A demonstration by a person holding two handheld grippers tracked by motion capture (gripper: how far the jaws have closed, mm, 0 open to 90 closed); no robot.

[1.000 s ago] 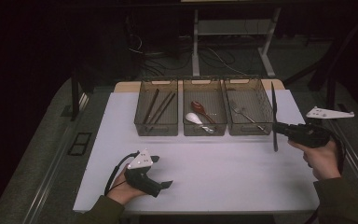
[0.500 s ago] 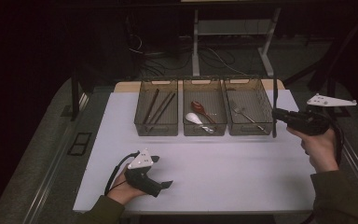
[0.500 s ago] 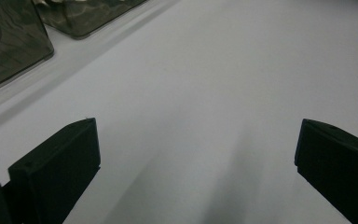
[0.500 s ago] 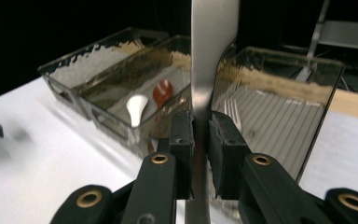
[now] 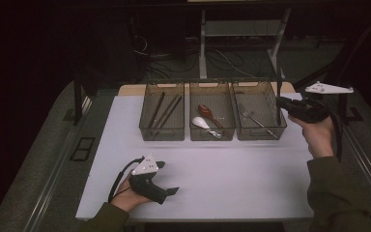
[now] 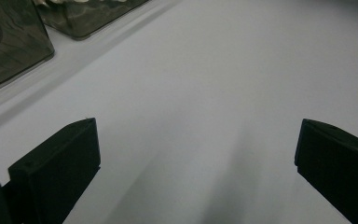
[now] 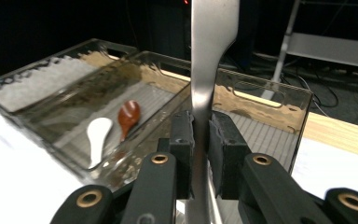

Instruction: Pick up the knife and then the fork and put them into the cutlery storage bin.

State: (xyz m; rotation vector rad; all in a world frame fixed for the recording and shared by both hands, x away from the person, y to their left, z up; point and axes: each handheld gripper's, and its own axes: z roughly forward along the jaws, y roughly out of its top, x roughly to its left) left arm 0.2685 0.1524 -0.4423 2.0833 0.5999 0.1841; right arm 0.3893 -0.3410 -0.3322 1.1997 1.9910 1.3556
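My right gripper [image 5: 281, 103] is shut on a flat silver metal utensil [image 5: 278, 92] that stands upright, beside the right end of the right bin [image 5: 260, 133]. In the right gripper view the jaws [image 7: 200, 140] clamp the utensil [image 7: 212, 28] at its narrow part, and its wider end rises out of frame. A fork [image 5: 256, 120] lies in that bin. My left gripper [image 5: 168, 178] rests open near the front left of the white table [image 5: 232, 169], with nothing between its jaws [image 6: 196, 177].
Three clear bins stand in a row at the back. The left bin [image 5: 160, 134] holds dark chopsticks [image 5: 166, 112]. The middle bin [image 5: 212, 135] holds a white spoon [image 5: 200, 122] and a red-brown spoon [image 5: 206, 111]. Dark floor and cables lie beyond.
My right gripper has carried the utensil away from the person and slightly left, up to the right bin's end. The left gripper has stayed put.
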